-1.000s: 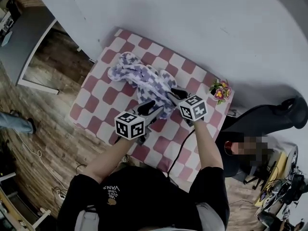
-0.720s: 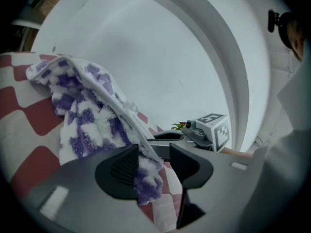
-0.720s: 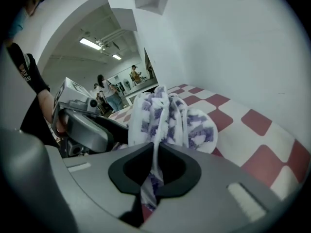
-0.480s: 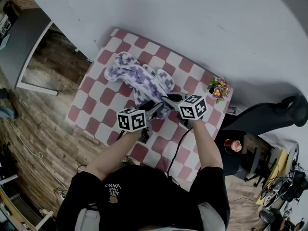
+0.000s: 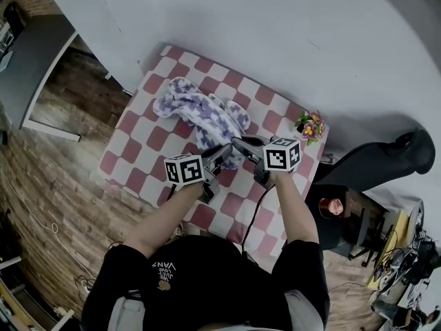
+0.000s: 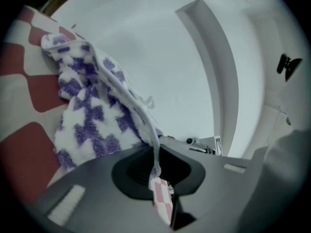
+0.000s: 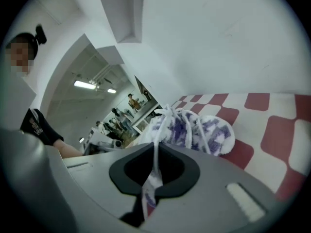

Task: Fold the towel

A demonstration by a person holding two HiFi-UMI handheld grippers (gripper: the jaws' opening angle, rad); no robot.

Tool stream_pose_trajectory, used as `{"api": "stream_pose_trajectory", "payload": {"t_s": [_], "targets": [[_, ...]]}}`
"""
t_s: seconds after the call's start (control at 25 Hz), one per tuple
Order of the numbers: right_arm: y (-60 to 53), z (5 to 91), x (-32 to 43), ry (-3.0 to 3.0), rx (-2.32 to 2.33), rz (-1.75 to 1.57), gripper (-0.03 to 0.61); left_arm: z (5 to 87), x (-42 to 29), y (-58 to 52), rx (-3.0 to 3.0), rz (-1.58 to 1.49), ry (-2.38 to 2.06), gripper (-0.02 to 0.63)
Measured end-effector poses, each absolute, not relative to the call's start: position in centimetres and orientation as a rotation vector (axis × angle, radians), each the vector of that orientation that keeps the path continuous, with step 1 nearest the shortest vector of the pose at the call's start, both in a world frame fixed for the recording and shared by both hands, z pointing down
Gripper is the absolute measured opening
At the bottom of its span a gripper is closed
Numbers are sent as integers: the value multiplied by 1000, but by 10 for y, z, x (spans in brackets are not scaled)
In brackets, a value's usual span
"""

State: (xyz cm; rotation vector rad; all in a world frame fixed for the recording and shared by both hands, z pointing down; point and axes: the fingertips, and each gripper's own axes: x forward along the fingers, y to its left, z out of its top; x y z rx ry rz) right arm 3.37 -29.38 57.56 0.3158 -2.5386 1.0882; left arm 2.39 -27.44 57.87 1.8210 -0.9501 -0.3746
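A purple-and-white checked towel [image 5: 201,114] lies crumpled on the table with the red-and-white checked cloth [image 5: 148,140]. Both grippers are at its near end. My left gripper [image 5: 220,155] has just been closing, and a thin edge of the towel [image 6: 92,110] now runs between its pinched jaws [image 6: 156,171]. My right gripper [image 5: 241,145] is shut on another edge; in the right gripper view the hem rises from the bundled towel [image 7: 192,127] into the jaws [image 7: 154,174]. The rest of the towel stays heaped on the cloth.
A small pot of flowers [image 5: 311,126] stands at the table's right corner. A white wall [image 5: 275,40] runs behind the table. Wooden floor [image 5: 62,178] lies to the left, and a dark chair [image 5: 386,164] stands at the right.
The left jaws have closed on the towel's edge. Both grippers have rolled a little, and the right one has lifted slightly with its hem.
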Motion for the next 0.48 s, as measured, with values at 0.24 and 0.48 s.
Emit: {"api": "stream_pose_trajectory", "payload": {"t_s": [0.24, 0.48], "targets": [[-281, 530, 30, -2606, 343, 1123, 14, 562, -16, -243, 1853, -396, -936, 29], [-281, 475, 36, -2707, 431, 1105, 14, 512, -87, -212, 1983, -423, -862, 29]]}}
